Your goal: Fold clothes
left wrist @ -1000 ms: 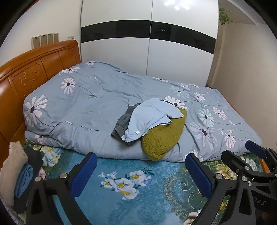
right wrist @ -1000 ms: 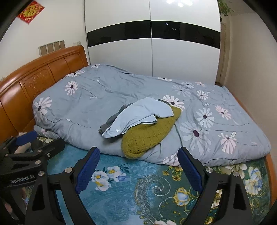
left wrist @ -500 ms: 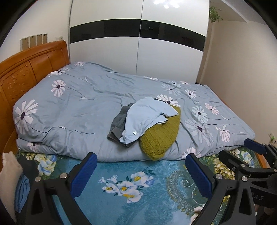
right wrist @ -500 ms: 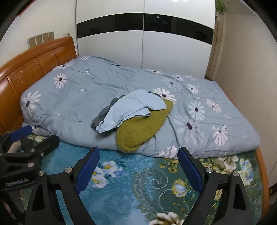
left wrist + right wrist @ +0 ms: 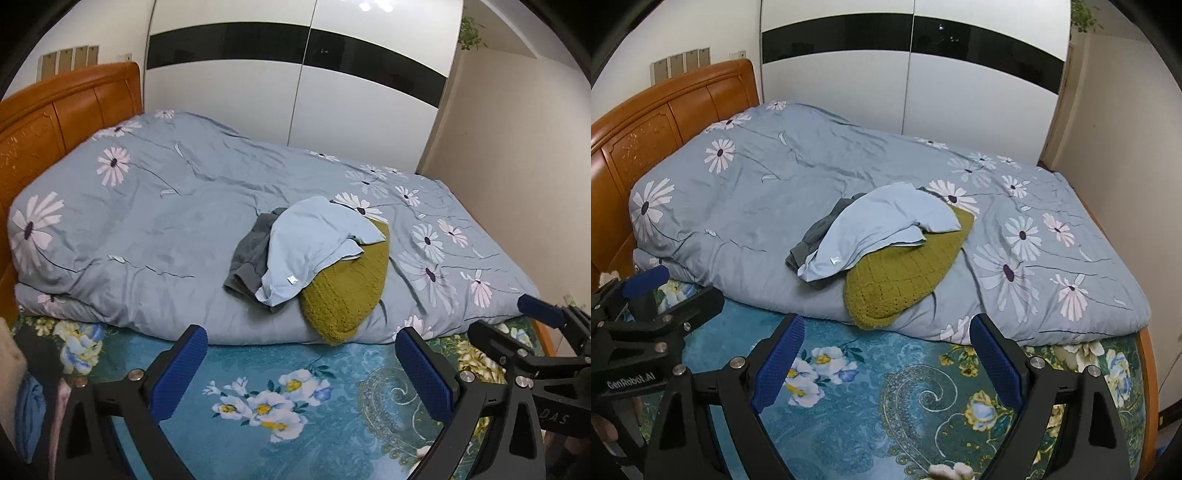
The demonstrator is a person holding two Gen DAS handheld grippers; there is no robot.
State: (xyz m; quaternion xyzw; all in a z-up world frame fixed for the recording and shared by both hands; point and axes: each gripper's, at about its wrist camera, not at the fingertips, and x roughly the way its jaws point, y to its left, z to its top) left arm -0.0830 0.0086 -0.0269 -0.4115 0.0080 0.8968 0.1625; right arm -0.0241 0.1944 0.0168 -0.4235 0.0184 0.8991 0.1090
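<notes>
A pile of clothes lies on the grey-blue flowered duvet (image 5: pixel 155 221): a light blue garment (image 5: pixel 314 240) on top, a dark grey garment (image 5: pixel 251 254) under its left side, an olive knitted sweater (image 5: pixel 351 291) under its right side. The same pile shows in the right wrist view: light blue garment (image 5: pixel 879 225), grey garment (image 5: pixel 816 236), olive sweater (image 5: pixel 905 280). My left gripper (image 5: pixel 299 365) is open and empty, hovering over the teal flowered sheet, short of the pile. My right gripper (image 5: pixel 886 354) is likewise open and empty. Each gripper appears at the edge of the other's view.
The bed has an orange wooden headboard (image 5: pixel 55 122) at left and a teal flowered sheet (image 5: pixel 868 406) bare along the near side. White wardrobe doors (image 5: pixel 295 74) stand behind the bed, a beige wall (image 5: pixel 517 166) to the right. Folded items (image 5: pixel 26 398) lie at the far left.
Both views have swung and shifted slightly while the pile stays put on the duvet. Both grippers remain open and empty.
</notes>
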